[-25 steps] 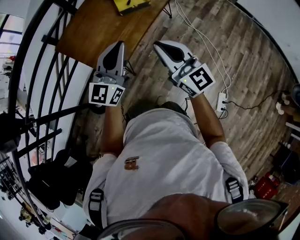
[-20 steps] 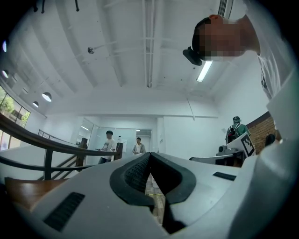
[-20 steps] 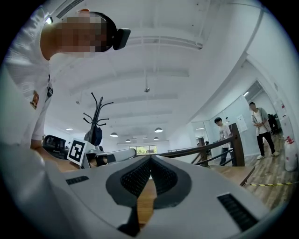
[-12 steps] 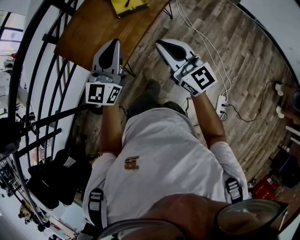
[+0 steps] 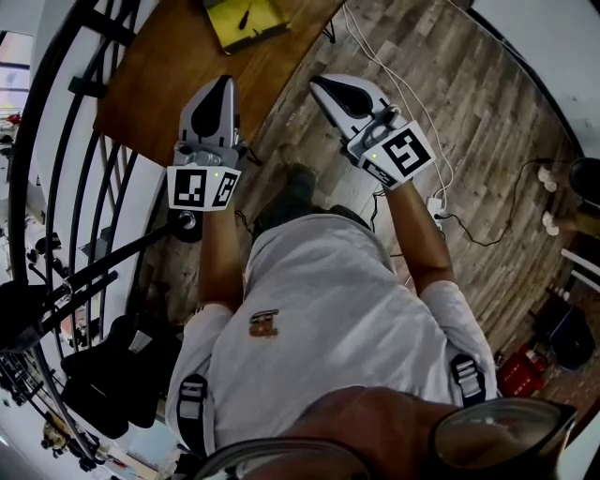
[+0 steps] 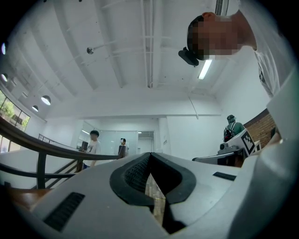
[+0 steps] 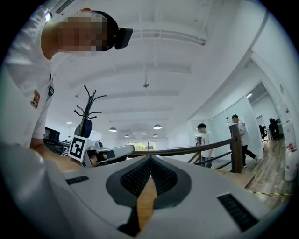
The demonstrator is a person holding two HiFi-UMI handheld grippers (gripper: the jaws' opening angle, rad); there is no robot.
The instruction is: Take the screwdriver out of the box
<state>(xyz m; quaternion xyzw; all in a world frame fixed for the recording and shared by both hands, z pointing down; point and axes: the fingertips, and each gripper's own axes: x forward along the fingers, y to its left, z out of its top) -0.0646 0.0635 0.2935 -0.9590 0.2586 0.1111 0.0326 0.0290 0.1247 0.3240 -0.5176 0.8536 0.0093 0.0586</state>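
Now, from the head view, far out at 9 o'clock a dark railing point(image 5: 66, 122) curves down the edge. Beside it, at 11 o'clock, sits the wooden table point(image 5: 159, 75). On its far end, right up at 12 o'clock, lies the yellow box point(image 5: 223, 36). The screwdriver point(image 5: 244, 16) is in that box, a dark slender shape lying flat on the yellow.

On to the left gripper point(image 5: 223, 86): it is held out in front of the person's chest, nose toward 12 o'clock, showing against the table's near edge. The box is at roughly 12 to 1 o'clock from its tip, well apart. The left gripper view shows the two dark pads meeting at the tip, tongs together, nothing pinched between them. Two people point(image 6: 95, 140) stand in the background by a rail.

Next across, the right gripper point(image 5: 323, 86) angles toward 11 o'clock over the plank floor point(image 5: 487, 122), off the table's edge. The box is at 10 to 11 o'clock from its tip, also well apart. Its own view shows the ribbed pads pressed together at the tip, tongs closed and empty, with a coat stand point(image 7: 86, 114) behind.

Further right, a white cable point(image 5: 394, 70) runs down the floor toward 3 o'clock to a power strip point(image 5: 437, 204) beside the right forearm.
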